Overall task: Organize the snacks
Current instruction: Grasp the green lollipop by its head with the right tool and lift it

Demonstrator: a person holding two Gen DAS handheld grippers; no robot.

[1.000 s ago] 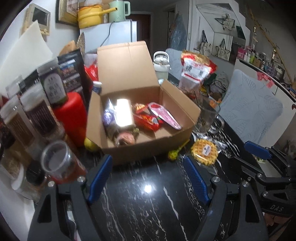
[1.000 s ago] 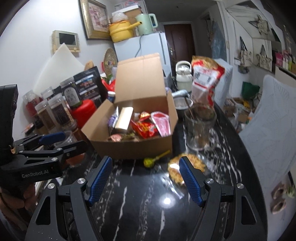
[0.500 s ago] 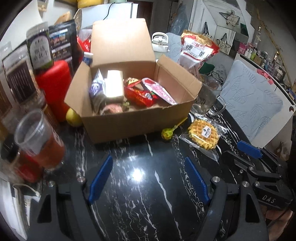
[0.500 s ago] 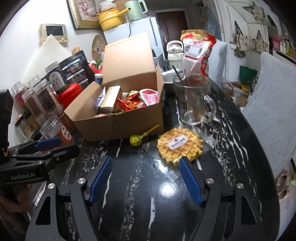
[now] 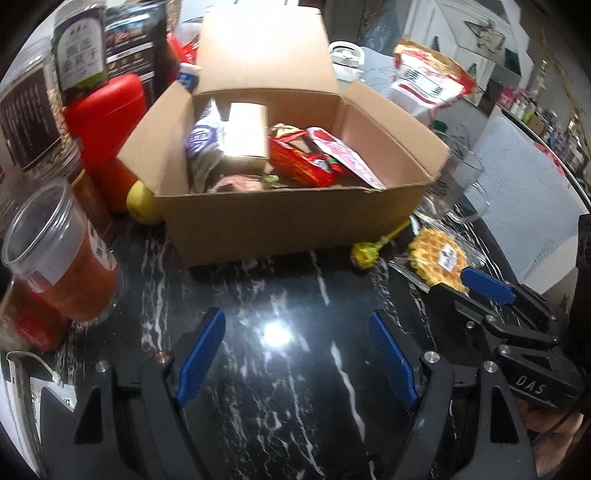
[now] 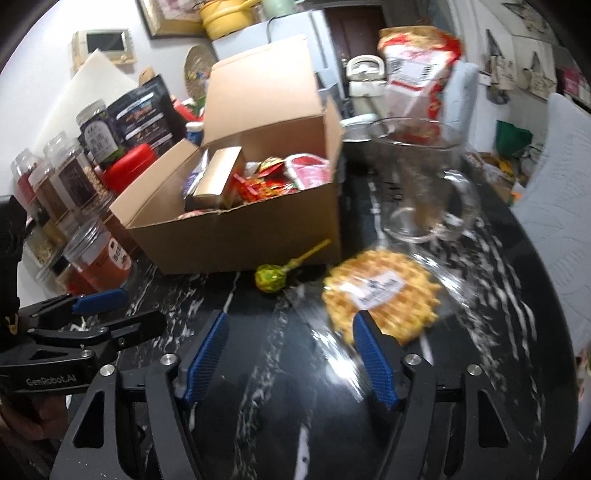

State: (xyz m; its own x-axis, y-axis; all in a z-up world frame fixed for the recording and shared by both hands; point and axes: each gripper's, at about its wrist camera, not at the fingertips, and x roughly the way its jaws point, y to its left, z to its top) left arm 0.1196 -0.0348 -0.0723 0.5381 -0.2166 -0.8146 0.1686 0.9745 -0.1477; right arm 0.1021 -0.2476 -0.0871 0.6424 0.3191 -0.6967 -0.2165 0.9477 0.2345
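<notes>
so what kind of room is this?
Probably a home kitchen or dining corner: a fridge with a yellow pot on top, spice jars, and a cluttered black marble table.

overhead lamp glare on table [image 5: 275, 334]; motion blur; fisheye-warped dark edges.

The waffle [image 6: 382, 297] is motion-blurred in the right wrist view, its label unreadable. In the left wrist view, the right gripper [image 5: 480, 291] hides its near edge.
</notes>
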